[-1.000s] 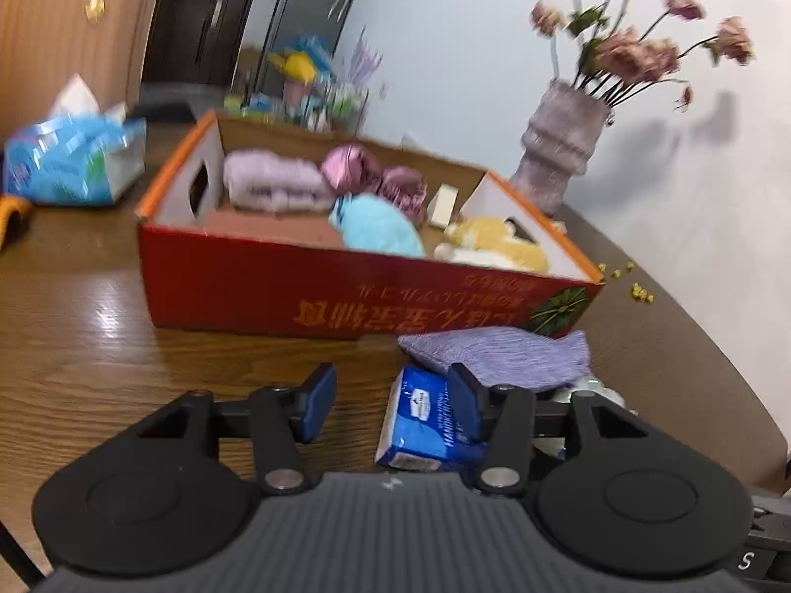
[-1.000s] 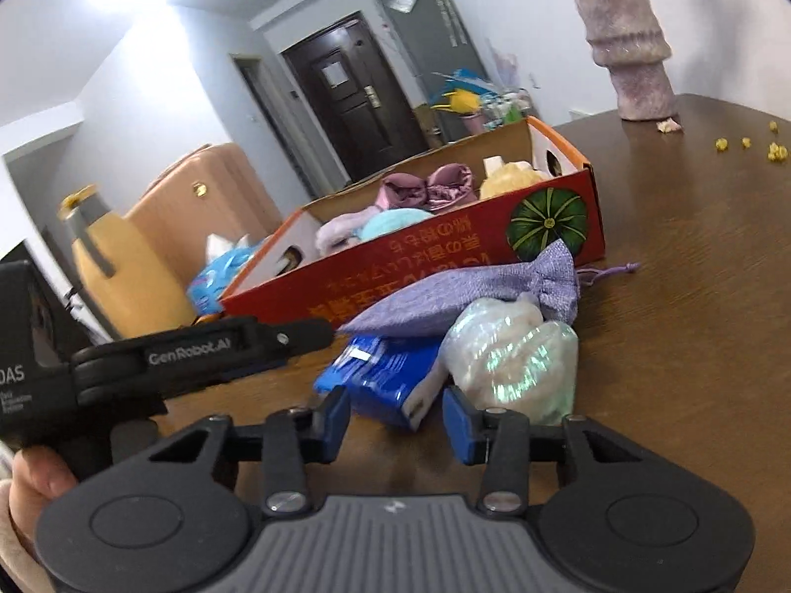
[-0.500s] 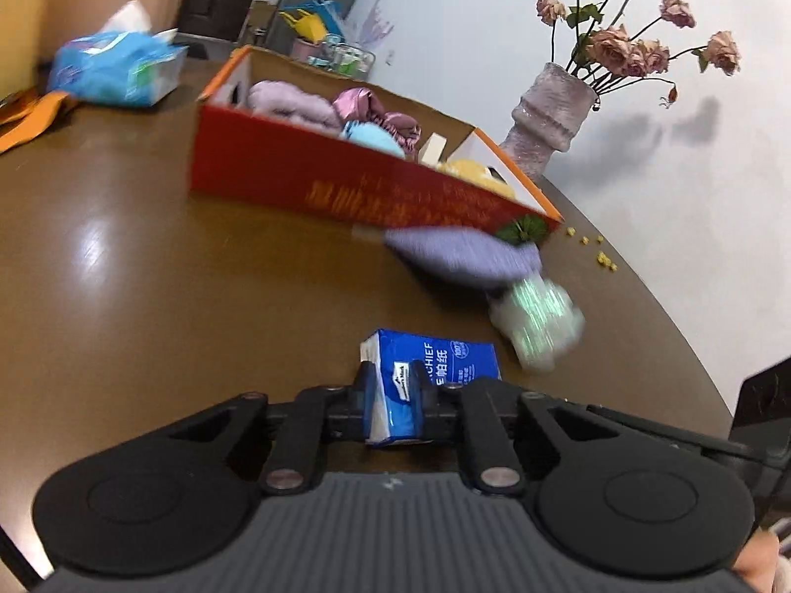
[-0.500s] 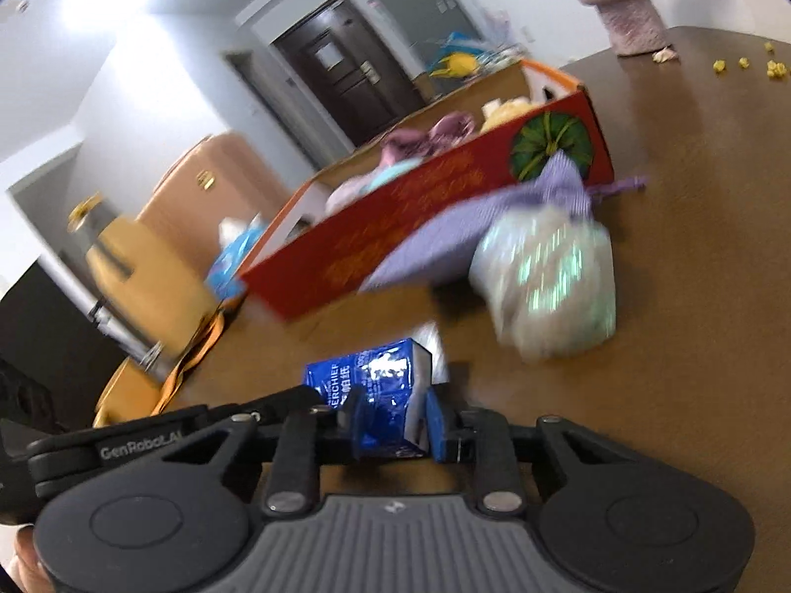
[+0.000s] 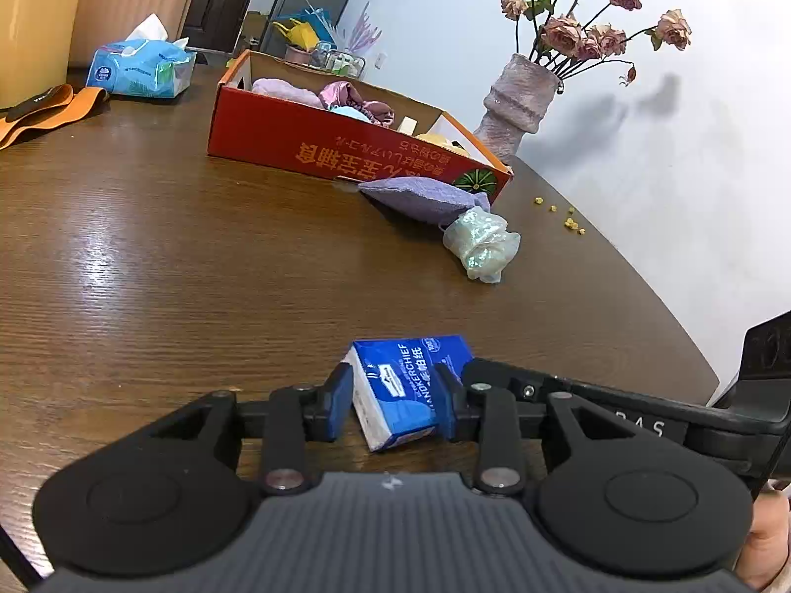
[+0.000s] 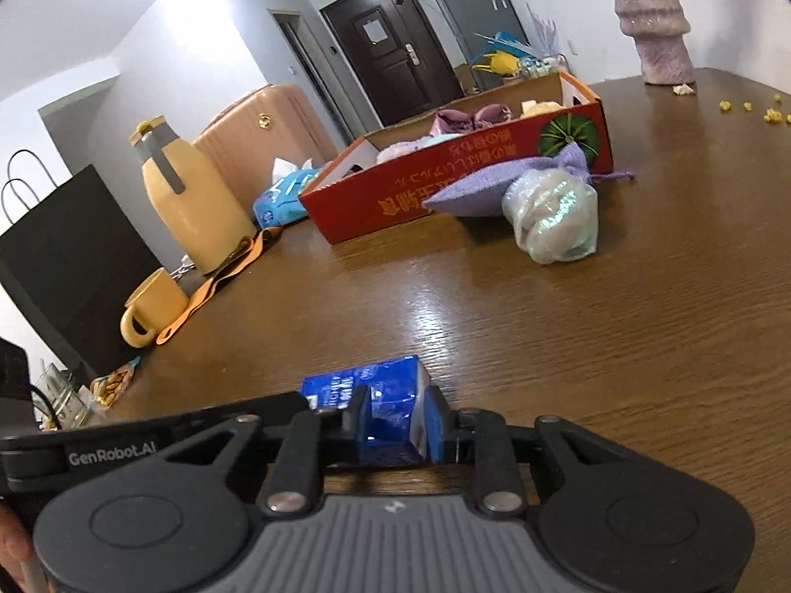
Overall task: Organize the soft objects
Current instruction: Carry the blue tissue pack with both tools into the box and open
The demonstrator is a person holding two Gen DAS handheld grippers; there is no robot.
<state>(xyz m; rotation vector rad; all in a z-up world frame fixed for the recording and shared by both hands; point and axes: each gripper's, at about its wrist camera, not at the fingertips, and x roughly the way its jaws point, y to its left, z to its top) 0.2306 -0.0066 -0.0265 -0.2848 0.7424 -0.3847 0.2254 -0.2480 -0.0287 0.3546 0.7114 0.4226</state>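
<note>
Right claw (image 6: 398, 420) clenched on handkerchief tissue pack (image 6: 375, 390), taking over; left claw (image 5: 393, 402) jaws just opening, released, pack between; red cardboard box (image 5: 321, 143) well ahead, likely destination

Bright, even indoor light. Pale glare streaks the wooden counter (image 5: 148, 257) left of the red box (image 5: 316, 143); a blown-out ceiling patch glows above the dark door (image 6: 390, 49). Dried roses (image 5: 583, 34) cast soft shadows on the wall. Fisheye bending curves the edges, corners dark.
</note>
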